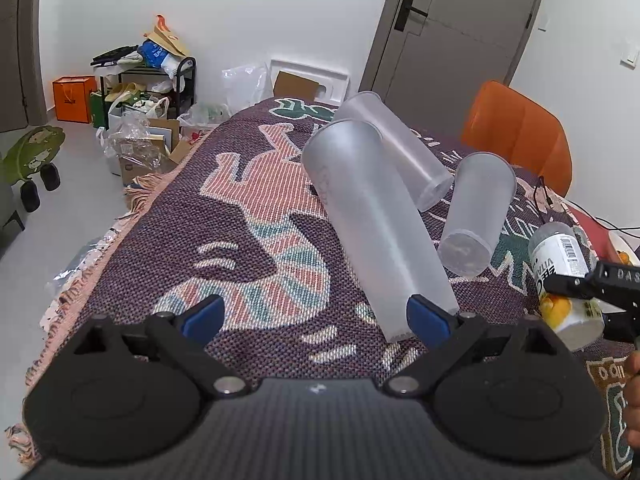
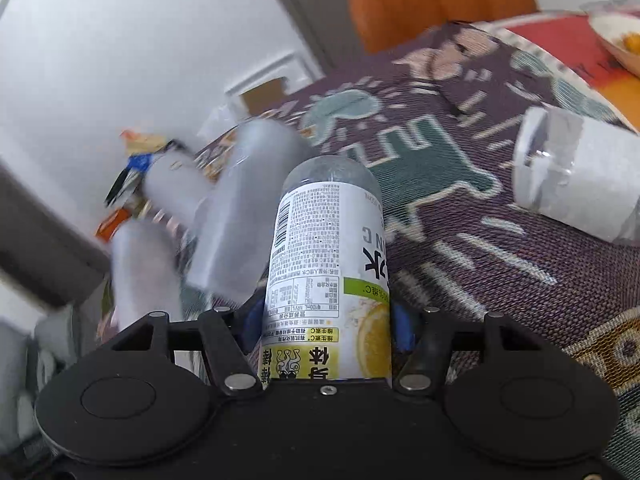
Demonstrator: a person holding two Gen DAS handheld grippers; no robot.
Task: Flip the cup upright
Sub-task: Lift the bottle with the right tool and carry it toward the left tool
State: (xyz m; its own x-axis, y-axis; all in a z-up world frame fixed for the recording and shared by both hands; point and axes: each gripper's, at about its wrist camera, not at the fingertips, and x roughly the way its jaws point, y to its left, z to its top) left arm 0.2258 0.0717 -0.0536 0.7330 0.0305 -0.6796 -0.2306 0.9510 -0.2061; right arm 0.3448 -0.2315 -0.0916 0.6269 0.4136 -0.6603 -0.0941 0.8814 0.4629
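The left tongs (image 1: 316,316) stand wide open, the near frosted cup (image 1: 372,216) lying on the desk's woven cloth (image 1: 248,216) against their right pad. The right tongs (image 2: 326,326) grip a labelled bottle (image 2: 328,264).

Right wrist view is motion-blurred at left: three frosted cups (image 2: 244,208) are smeared, rims and resting pts can't be made out. Bottle (image 2: 324,272) base and cap end are hidden by the right tongs (image 2: 326,326). Clear container (image 2: 576,176) is cut off by the right edge; contents can't be told.
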